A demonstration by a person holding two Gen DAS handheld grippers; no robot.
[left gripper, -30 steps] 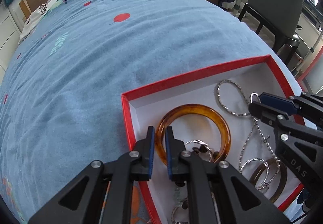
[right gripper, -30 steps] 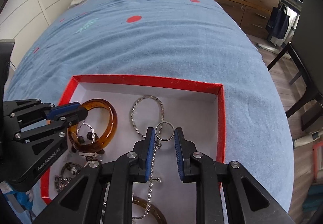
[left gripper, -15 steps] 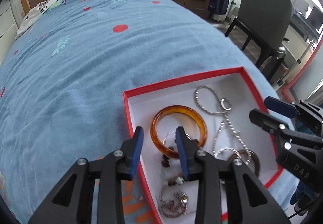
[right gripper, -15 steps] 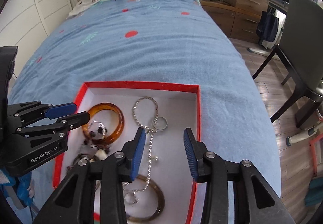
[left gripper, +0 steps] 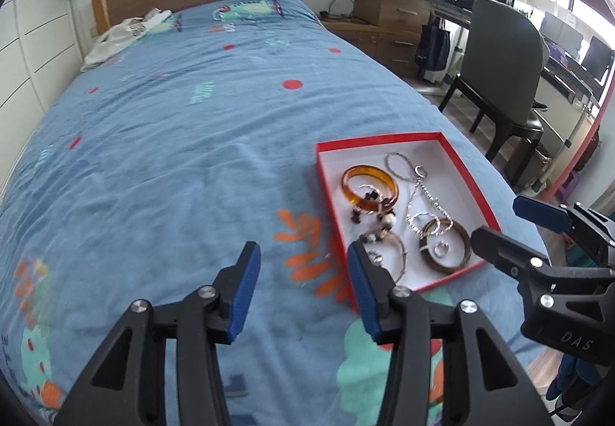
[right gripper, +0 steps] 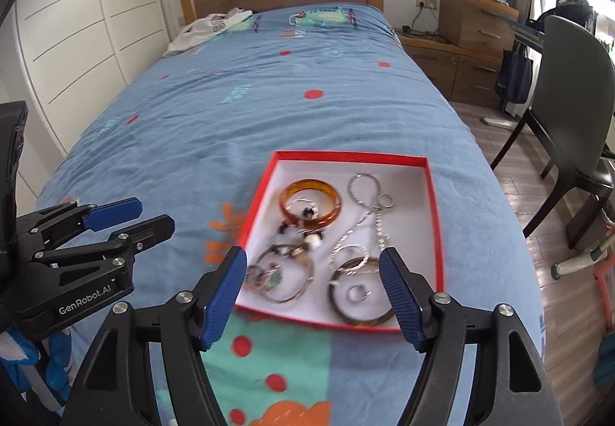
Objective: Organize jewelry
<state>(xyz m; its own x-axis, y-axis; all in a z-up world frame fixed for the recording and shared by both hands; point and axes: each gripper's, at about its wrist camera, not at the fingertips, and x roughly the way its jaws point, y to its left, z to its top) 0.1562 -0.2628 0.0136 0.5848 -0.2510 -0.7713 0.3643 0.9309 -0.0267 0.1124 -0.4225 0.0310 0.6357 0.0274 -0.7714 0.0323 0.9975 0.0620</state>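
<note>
Left wrist view: the left gripper (left gripper: pixel 303 284) hangs above the blue bedspread (left gripper: pixel 184 164) with its jaws apart and opening, nothing between them; one blue pad overlaps the near left corner of the red box (left gripper: pixel 467 172) in the picture. In the right wrist view the right gripper (right gripper: pixel 313 291) also hangs clear, jaws wide and opening, empty, framing the near edge of the box (right gripper: pixel 432 203). The box lies on the bed near its right edge and foot. Inside, an amber bangle (right gripper: pixel 310 203) sits toward the far left corner, a silver chain (right gripper: pixel 369 211) runs along the right side, a dark brown bangle (right gripper: pixel 361 295) lies at the near right corner with a small ring (right gripper: pixel 358 293) inside it, and beaded pieces (right gripper: pixel 280 272) crowd the near left corner.
</note>
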